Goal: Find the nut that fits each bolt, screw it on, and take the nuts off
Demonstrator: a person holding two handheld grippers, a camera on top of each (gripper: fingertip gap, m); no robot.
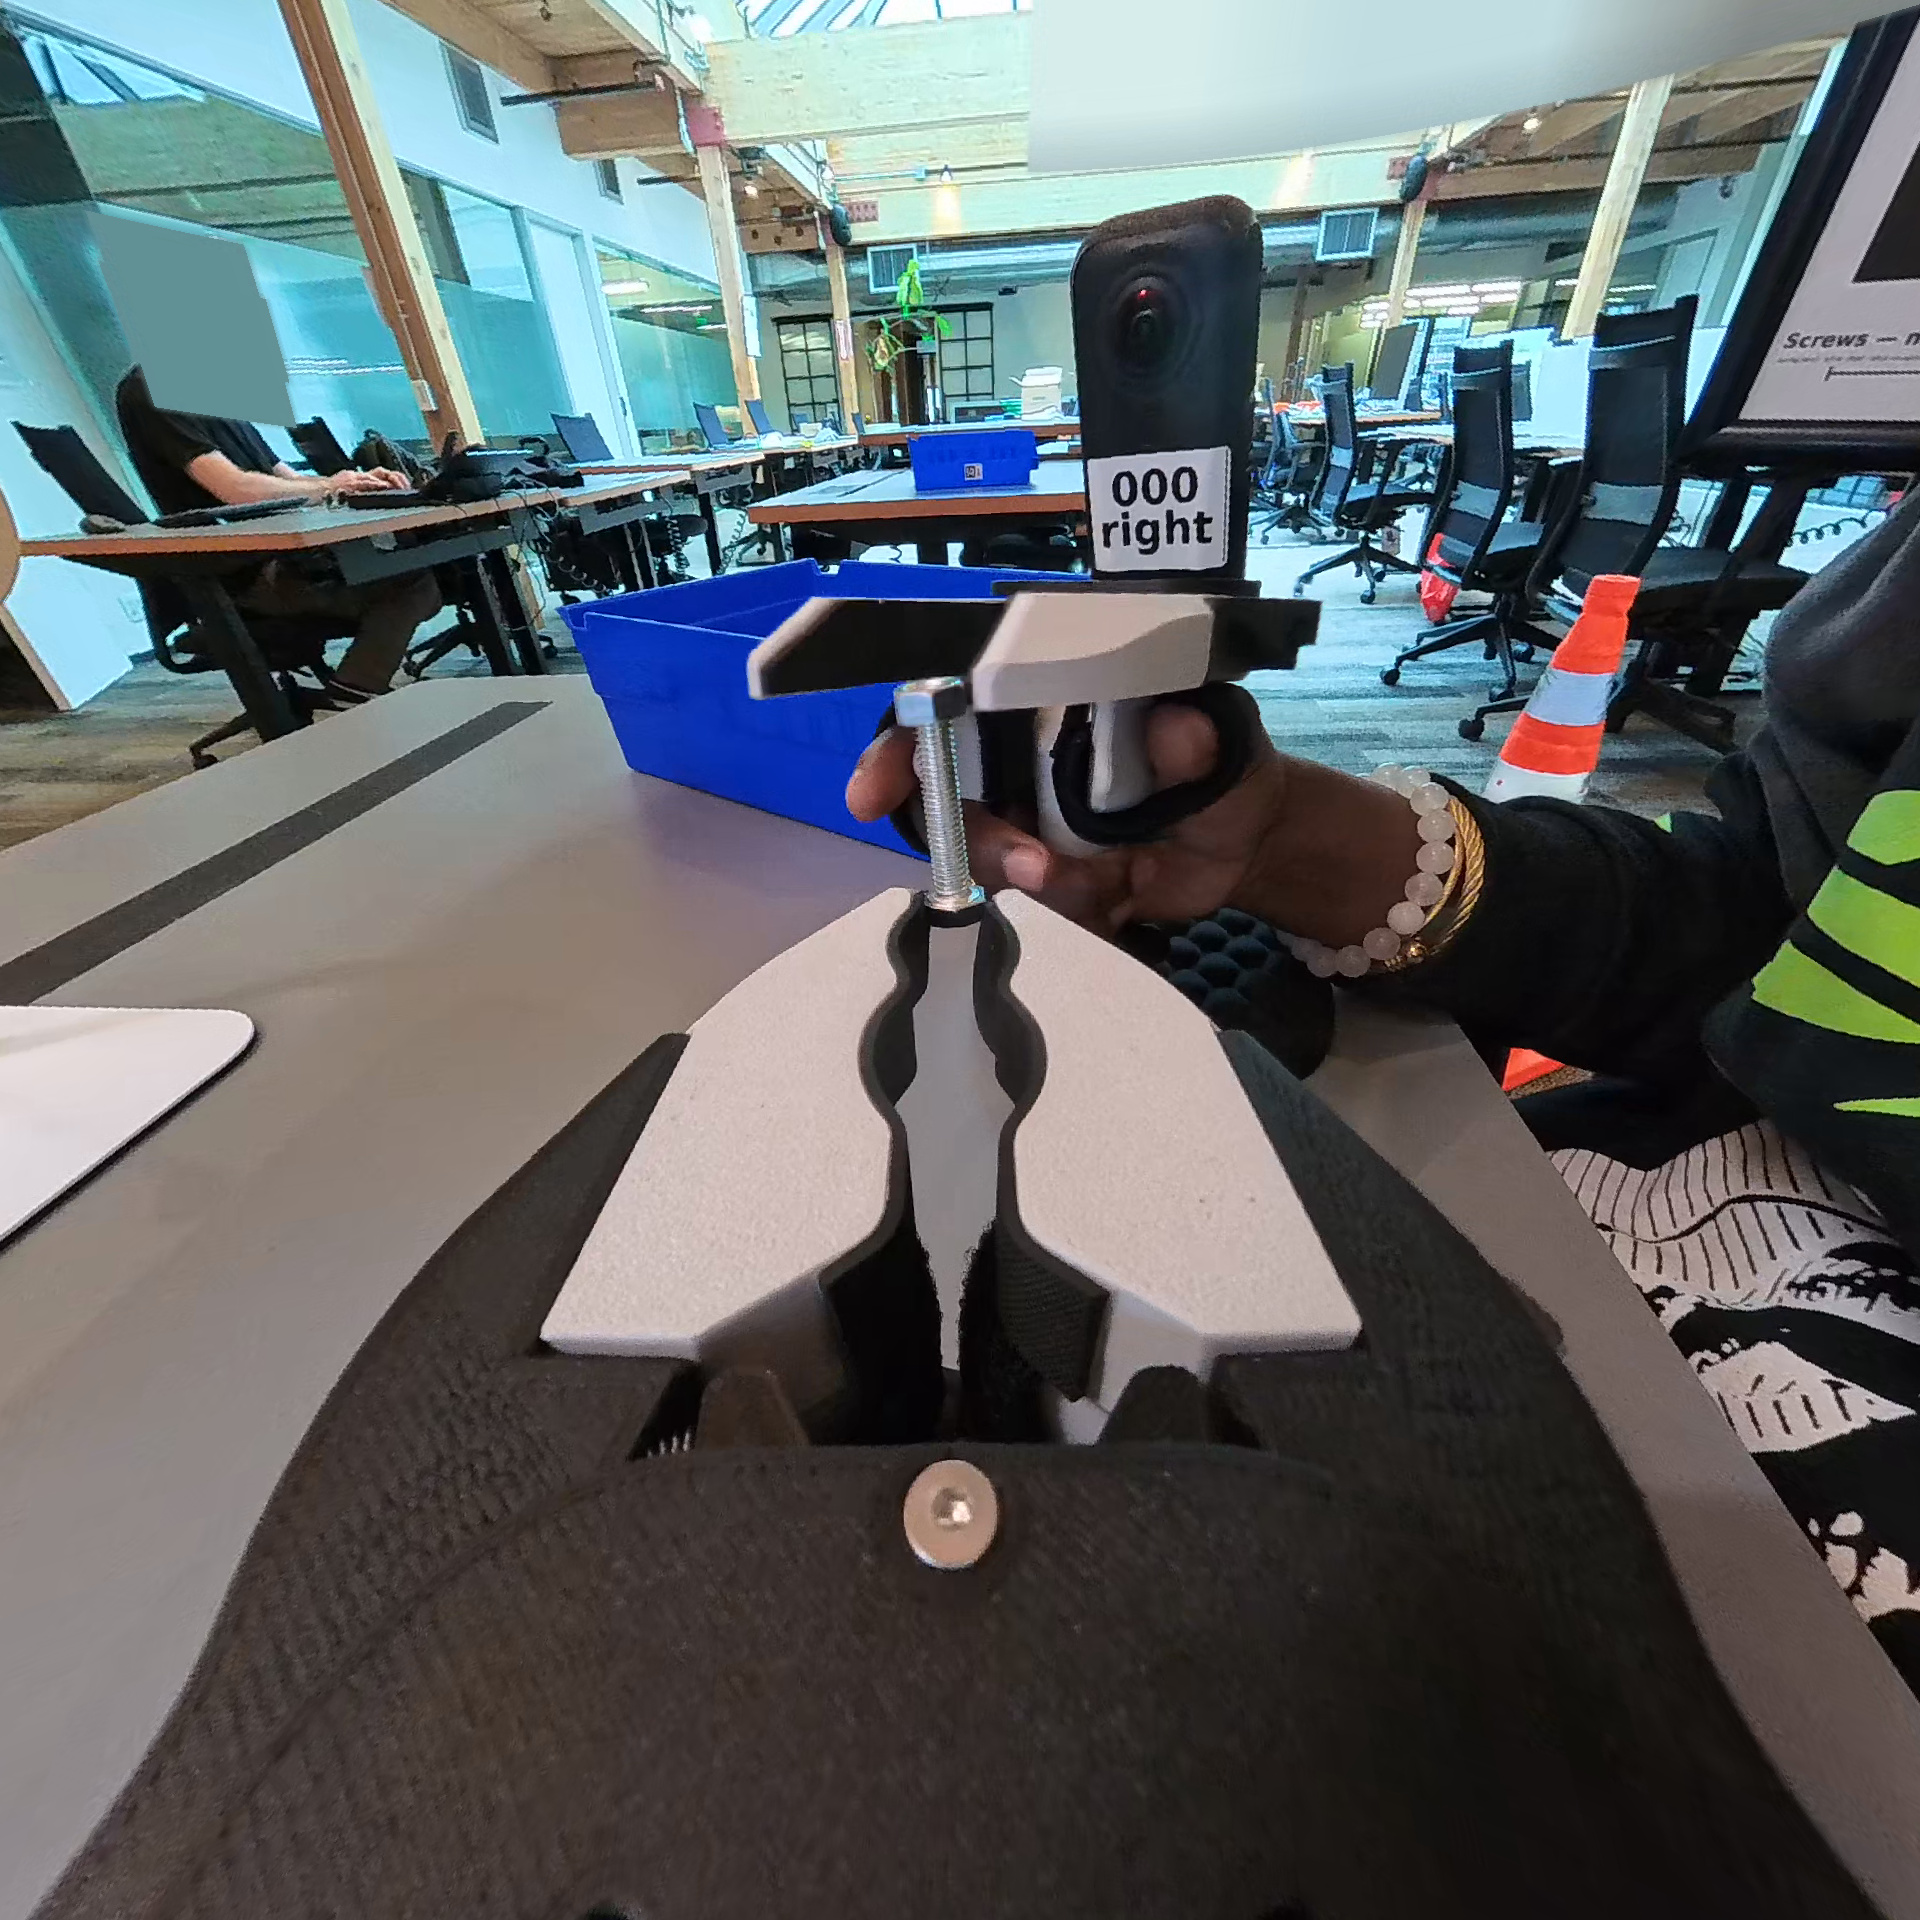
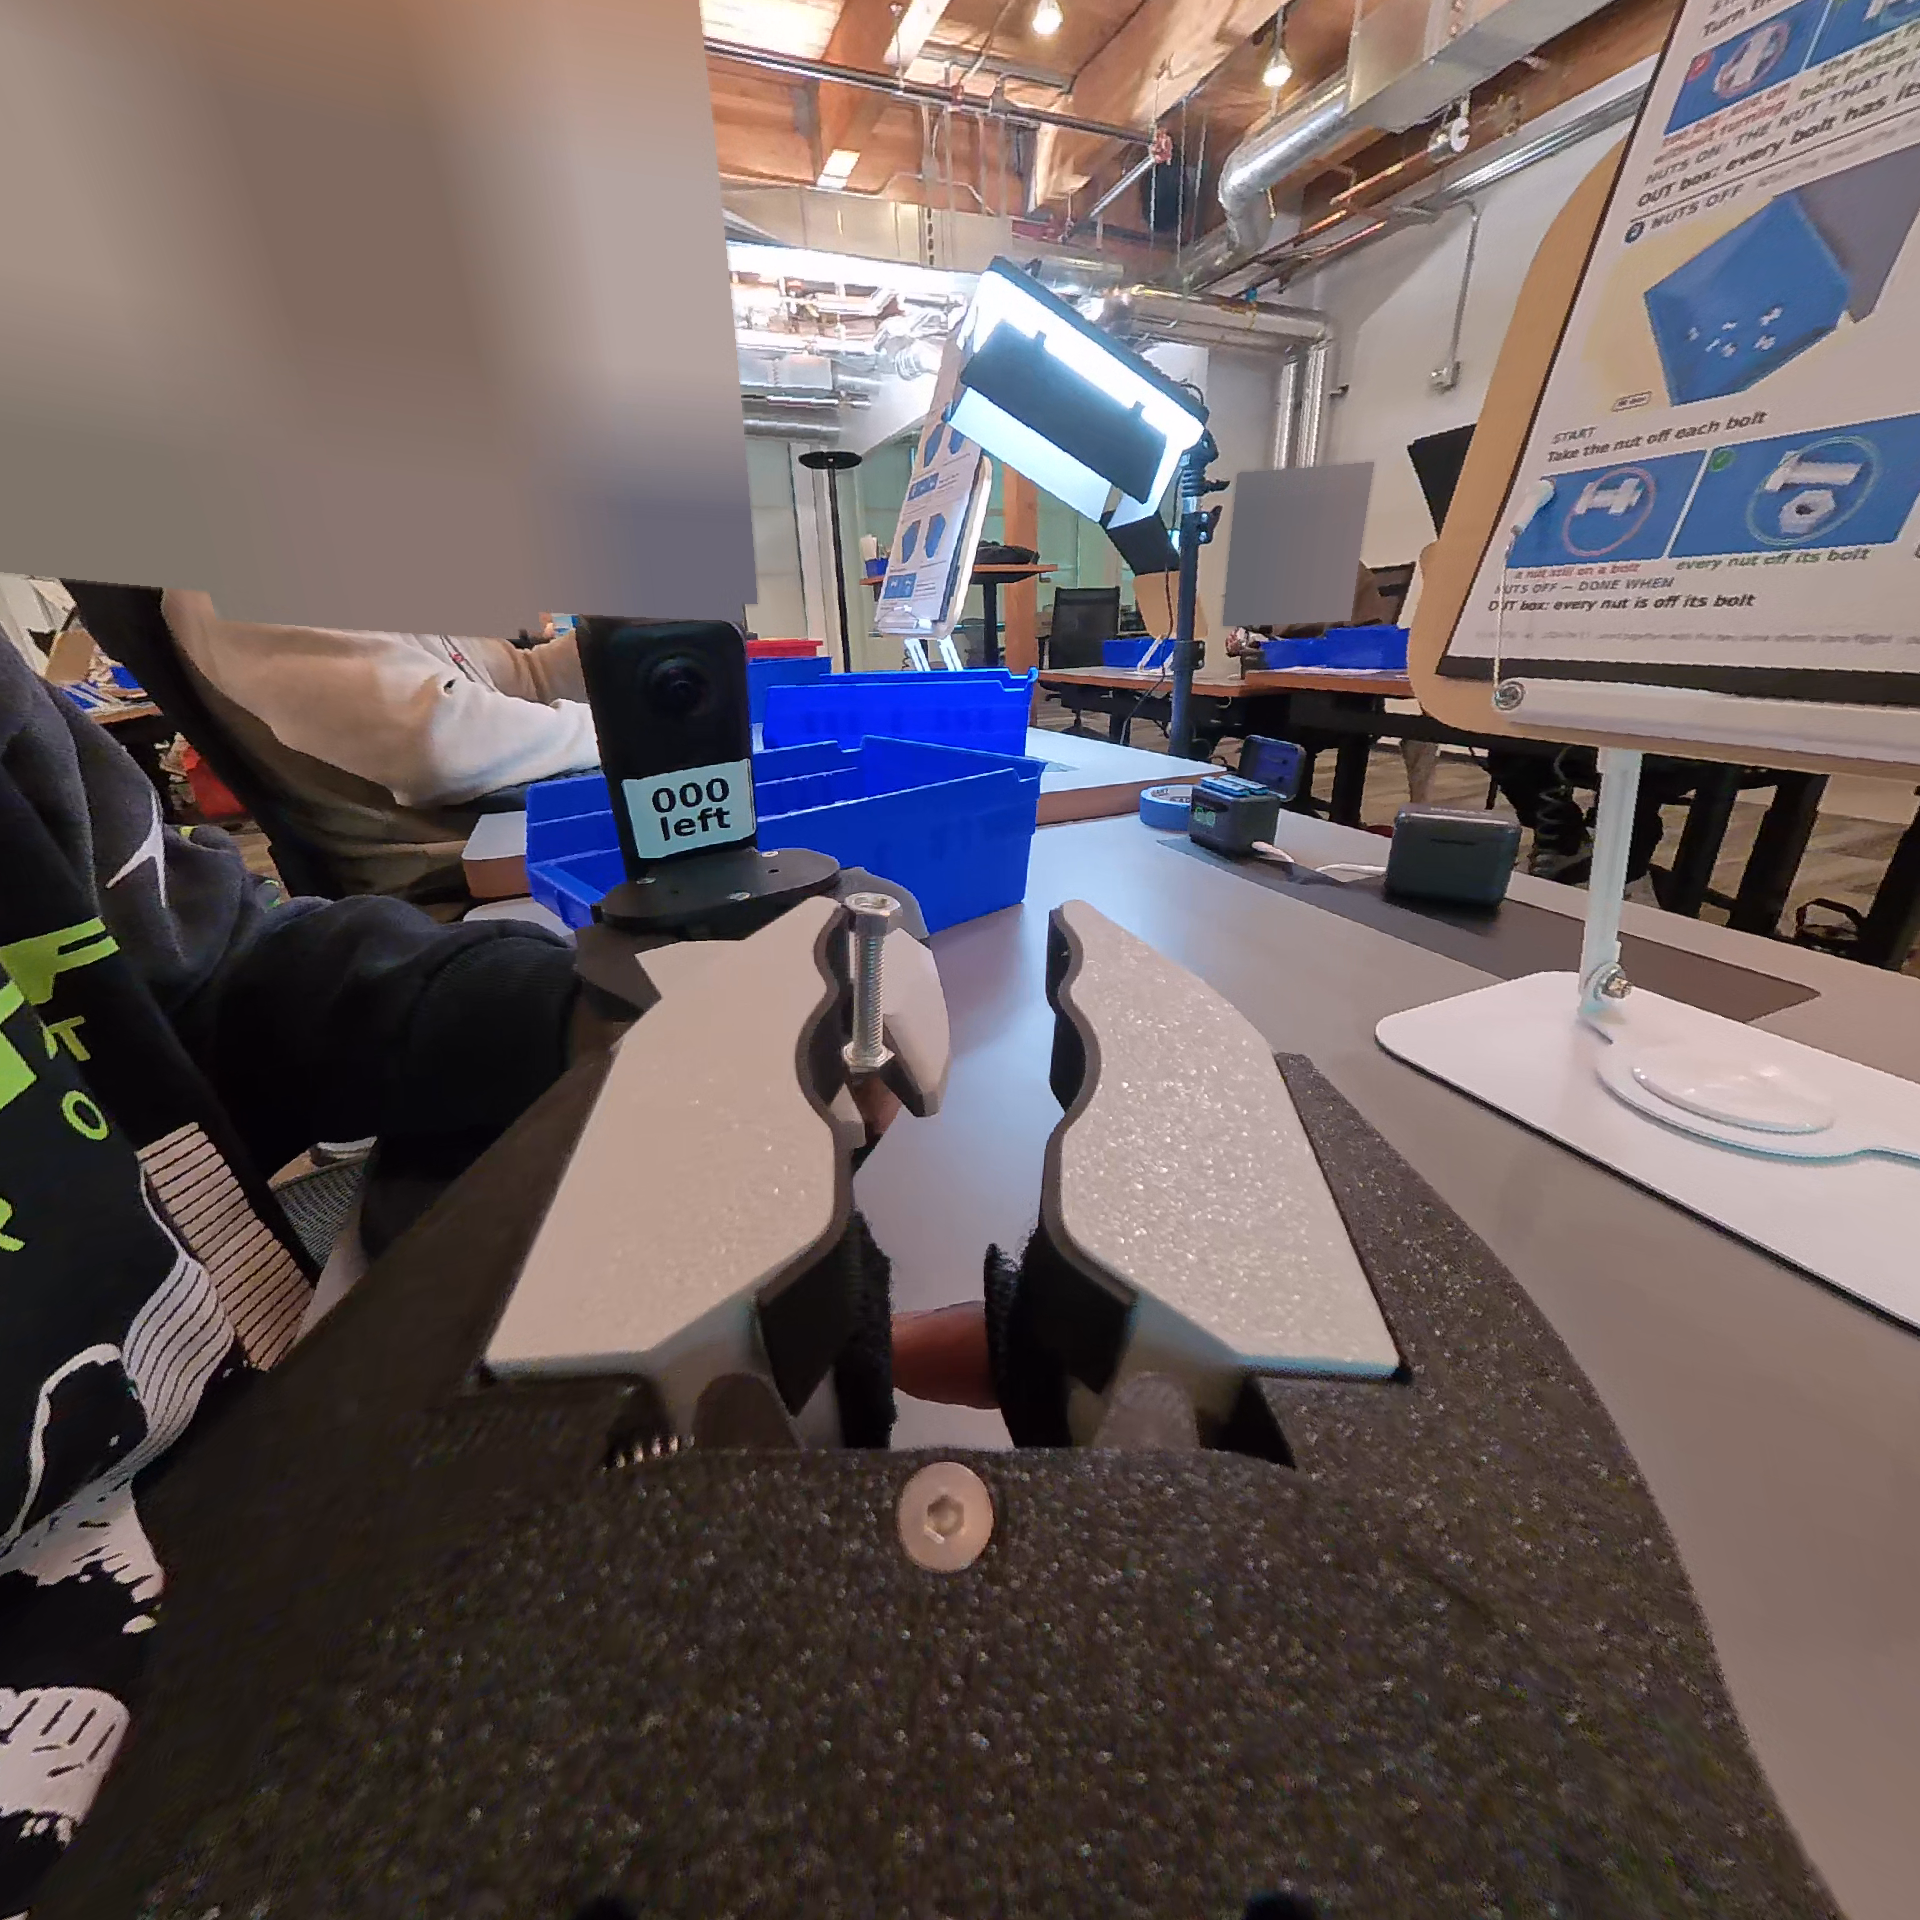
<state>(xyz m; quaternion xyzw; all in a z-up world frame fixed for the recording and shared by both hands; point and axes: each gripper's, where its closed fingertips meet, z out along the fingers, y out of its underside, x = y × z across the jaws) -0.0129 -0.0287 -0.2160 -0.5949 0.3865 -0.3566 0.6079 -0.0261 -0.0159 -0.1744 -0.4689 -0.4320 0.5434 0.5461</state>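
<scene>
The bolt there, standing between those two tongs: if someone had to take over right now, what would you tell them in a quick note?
Left tongs: shut on the nut at the lower end of the bolt, which stands upright, head on top.
Right tongs: open, holding nothing, fingers either side of the bolt.
Blue bin: on the grey table behind; its contents are hidden.
Done: this nut is on the bolt's thread.
Left: whether it is going on or coming off cannot be told; other bolts and nuts are out of sight.
</scene>
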